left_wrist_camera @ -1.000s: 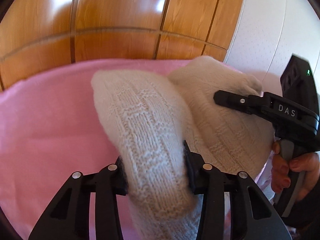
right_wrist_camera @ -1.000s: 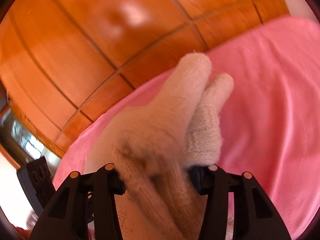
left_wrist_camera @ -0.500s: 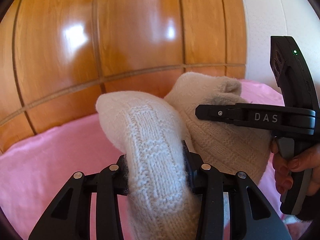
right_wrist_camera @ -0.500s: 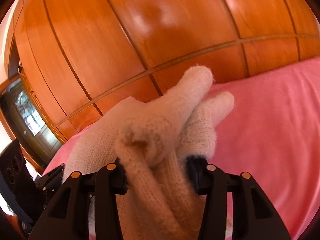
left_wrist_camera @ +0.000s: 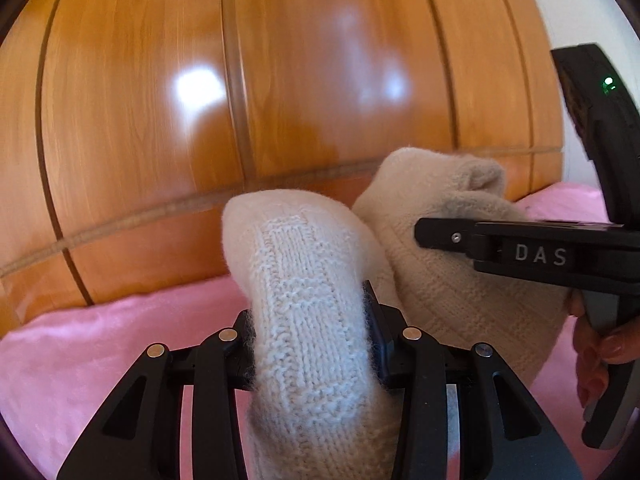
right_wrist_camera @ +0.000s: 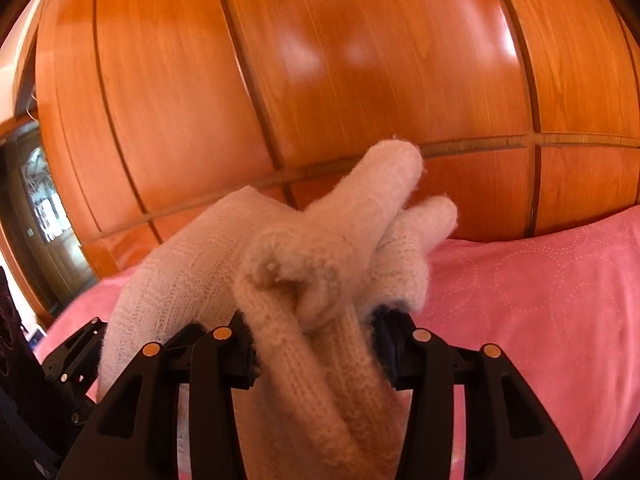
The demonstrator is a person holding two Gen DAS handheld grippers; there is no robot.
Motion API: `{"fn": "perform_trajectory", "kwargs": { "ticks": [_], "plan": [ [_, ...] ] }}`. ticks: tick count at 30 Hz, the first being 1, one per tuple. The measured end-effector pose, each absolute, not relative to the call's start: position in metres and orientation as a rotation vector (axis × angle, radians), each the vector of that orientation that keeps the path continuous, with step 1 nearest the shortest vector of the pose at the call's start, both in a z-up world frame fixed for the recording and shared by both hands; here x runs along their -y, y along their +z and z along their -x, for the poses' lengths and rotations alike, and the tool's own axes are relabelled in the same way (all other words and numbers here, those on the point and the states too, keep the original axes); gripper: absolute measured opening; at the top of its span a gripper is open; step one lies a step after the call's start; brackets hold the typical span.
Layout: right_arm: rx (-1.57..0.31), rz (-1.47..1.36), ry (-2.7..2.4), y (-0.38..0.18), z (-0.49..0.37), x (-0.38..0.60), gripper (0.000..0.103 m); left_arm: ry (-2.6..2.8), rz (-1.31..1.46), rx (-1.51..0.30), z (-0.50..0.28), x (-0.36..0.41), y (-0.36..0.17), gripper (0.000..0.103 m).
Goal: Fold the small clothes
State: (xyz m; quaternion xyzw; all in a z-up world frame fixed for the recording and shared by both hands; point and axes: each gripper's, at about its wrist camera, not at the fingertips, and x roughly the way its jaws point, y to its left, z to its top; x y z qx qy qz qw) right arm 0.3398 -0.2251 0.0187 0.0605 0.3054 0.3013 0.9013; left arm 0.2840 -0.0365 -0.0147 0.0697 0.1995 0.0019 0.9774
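Cream knitted garment [left_wrist_camera: 312, 320] held up above the pink bedspread [left_wrist_camera: 100, 344], bunched and folded over itself (fuzzy, patterned knit). Near end clamped in the left gripper [left_wrist_camera: 310, 344], pads pressed into the wool. Far right part pinched by the right gripper [right_wrist_camera: 316, 340], bunched knit bulging between its jaws. Person's hand [left_wrist_camera: 600, 356] wrapped round that gripper's handle at right. Behind, glossy wooden panelling [left_wrist_camera: 280, 100].
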Motion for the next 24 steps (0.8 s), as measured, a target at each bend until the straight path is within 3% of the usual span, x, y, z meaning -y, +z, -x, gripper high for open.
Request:
{"fn": "perform_trajectory", "kwargs": {
  "ticks": [7,11,19,22,24],
  "plan": [
    [-0.752,-0.062,0.498,-0.036,-0.361,0.223,0.051,0.038,0.025,-0.546,-0.306,0.006,-0.045,0.042],
    [-0.752,-0.036,0.470,-0.037,-0.357,0.221,0.055,0.068,-0.020,-0.576,-0.309,0.011,-0.049,0.048],
    [-0.733,0.012,0.430,-0.037,-0.350,0.214,0.058,0.072,-0.021,-0.591,-0.308,0.012,-0.053,0.048],
    [-0.731,0.020,0.421,-0.036,-0.348,0.212,0.060,0.085,-0.024,-0.598,-0.307,0.013,-0.053,0.054],
    [-0.735,0.014,0.412,-0.036,-0.351,0.212,0.063,0.112,-0.027,-0.605,-0.307,0.011,-0.054,0.067]
  ]
}}
